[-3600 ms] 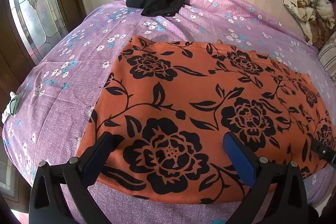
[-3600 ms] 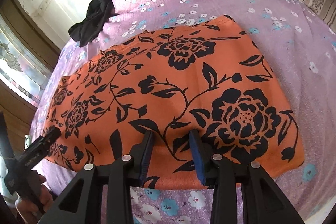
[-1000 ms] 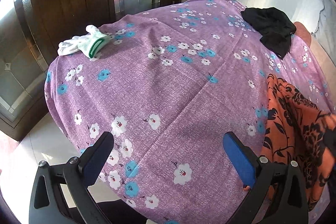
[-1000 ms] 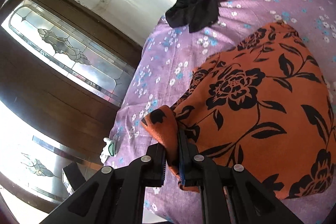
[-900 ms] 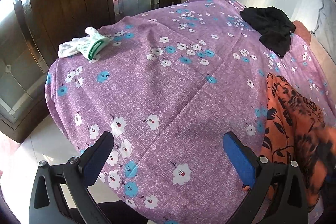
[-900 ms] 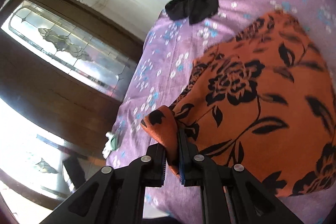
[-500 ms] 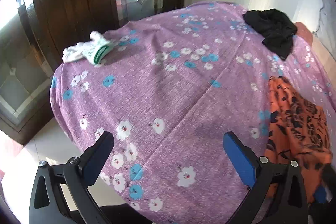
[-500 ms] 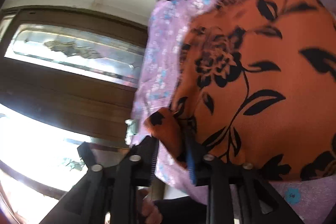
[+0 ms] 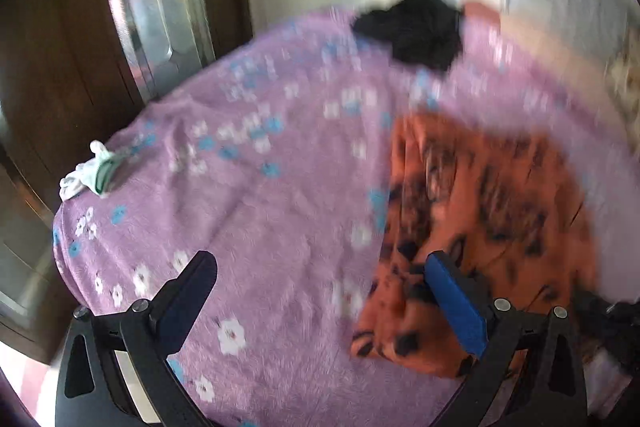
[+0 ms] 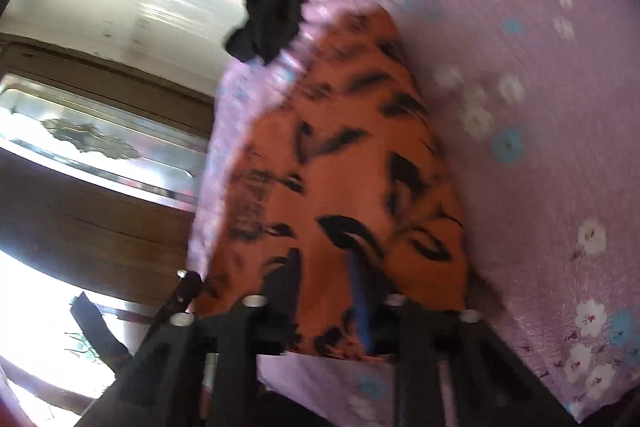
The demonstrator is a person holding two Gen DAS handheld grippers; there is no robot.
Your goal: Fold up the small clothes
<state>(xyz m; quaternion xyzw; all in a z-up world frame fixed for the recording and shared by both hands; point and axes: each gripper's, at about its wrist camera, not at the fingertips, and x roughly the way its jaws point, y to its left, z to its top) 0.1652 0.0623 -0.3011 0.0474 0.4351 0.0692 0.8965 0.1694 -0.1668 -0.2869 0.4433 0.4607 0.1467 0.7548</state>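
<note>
Left gripper: fingers spread wide, holding nothing, bottom of frame. Right gripper: fingers apart, orange floral garment lying between, frame centre; grip indeterminate through blur. Black garment upper centre on purple bedspread.

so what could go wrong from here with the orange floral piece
The orange floral garment lies bunched and uneven on the purple bedspread, so the fold may set crooked. Both views are motion-blurred, so whether the right hand-held gripper holds the cloth cannot be told; it may slip. The left hand-held gripper is open and could snag the bedspread instead.
</note>
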